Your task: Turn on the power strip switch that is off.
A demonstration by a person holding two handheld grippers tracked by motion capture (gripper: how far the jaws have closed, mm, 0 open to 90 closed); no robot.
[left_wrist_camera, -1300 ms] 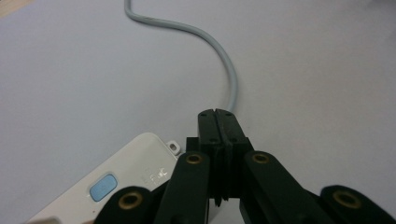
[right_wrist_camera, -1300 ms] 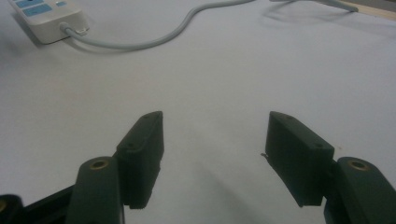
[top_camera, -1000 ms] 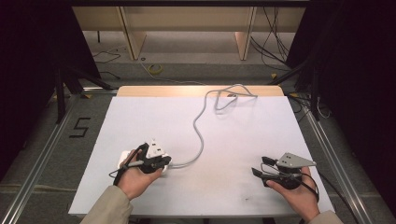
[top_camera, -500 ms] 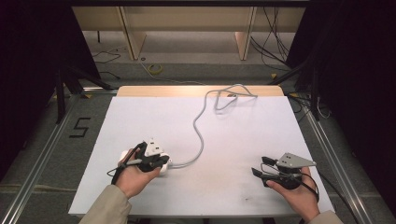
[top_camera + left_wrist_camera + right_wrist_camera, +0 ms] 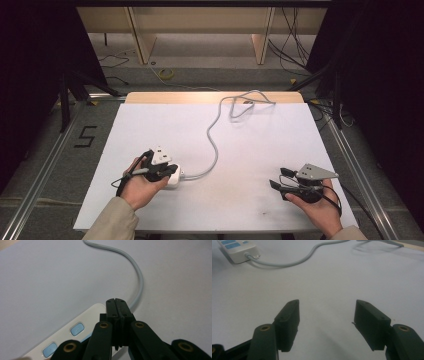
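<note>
The left gripper (image 5: 117, 301), jaws pressed together on nothing, is being held over the white power strip (image 5: 175, 177), nearer its cord (image 5: 214, 145) end than a second ago. The strip's far end is being hidden beneath it. Well right of the strip, the right gripper (image 5: 327, 315) is being held wide open.
</note>
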